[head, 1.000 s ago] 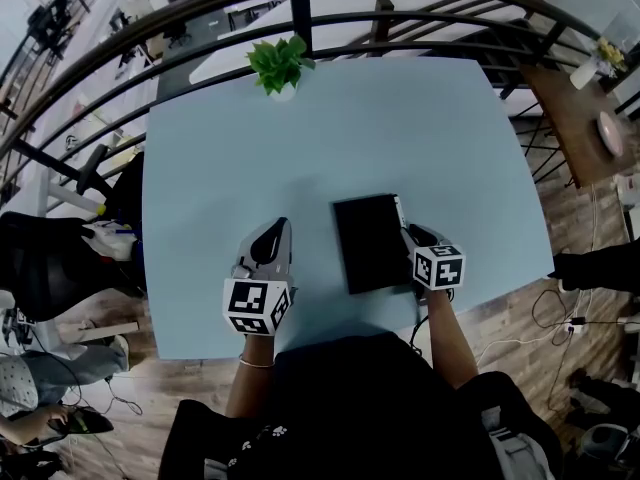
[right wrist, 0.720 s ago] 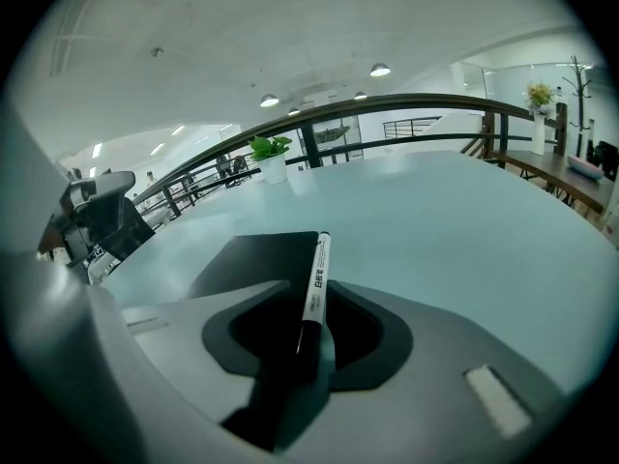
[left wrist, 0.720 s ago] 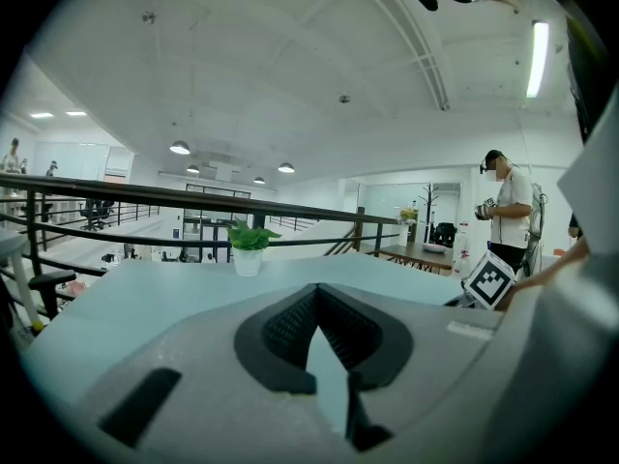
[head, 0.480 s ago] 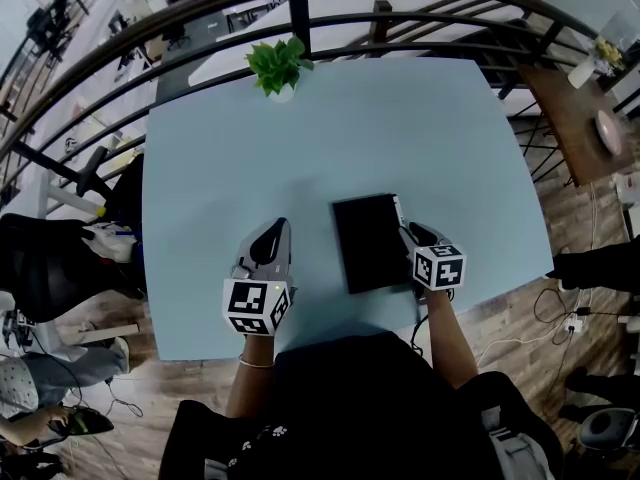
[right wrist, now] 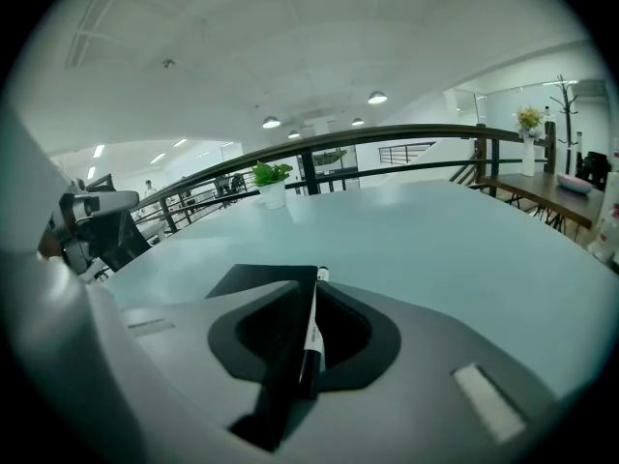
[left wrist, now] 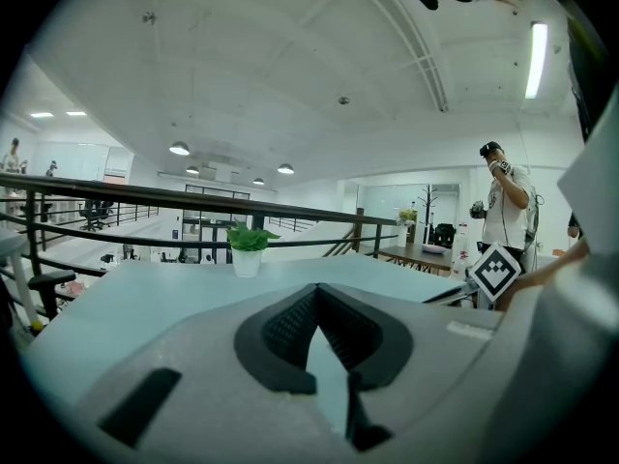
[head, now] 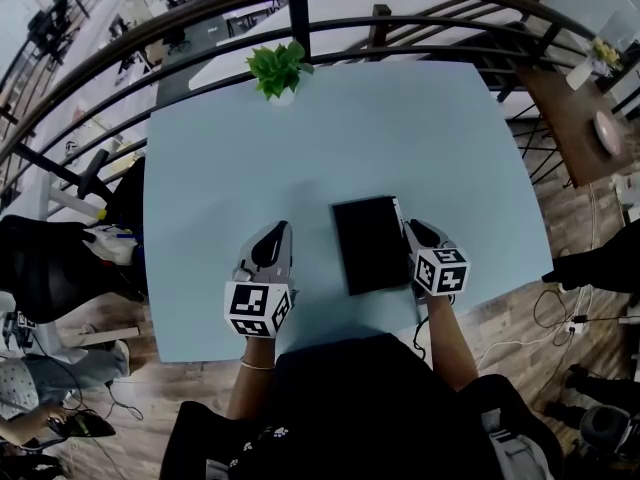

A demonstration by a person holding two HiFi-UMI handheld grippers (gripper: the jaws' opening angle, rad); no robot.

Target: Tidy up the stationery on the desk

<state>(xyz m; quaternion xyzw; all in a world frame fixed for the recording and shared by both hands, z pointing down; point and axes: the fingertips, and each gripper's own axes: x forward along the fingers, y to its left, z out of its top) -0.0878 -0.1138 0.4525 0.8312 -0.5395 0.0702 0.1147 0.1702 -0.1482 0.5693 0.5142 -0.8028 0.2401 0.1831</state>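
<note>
Nearest, the left hand-held gripper (left wrist: 316, 303) is pinched together, empty. The right hand-held gripper's (head: 412, 230) jaws have just been closing and now clamp a pen (right wrist: 309, 341) beside the flat black case (head: 370, 243) on the table (head: 400, 128); we judge pickup begun. The case is shut, so we cannot see inside; the far pot (head: 281, 93) holds a plant (head: 279, 61).

Closing the right gripper (right wrist: 309, 296) on the pen (right wrist: 312, 329) near the front edge of the desk (head: 210, 178), raising the gripper slightly.
</note>
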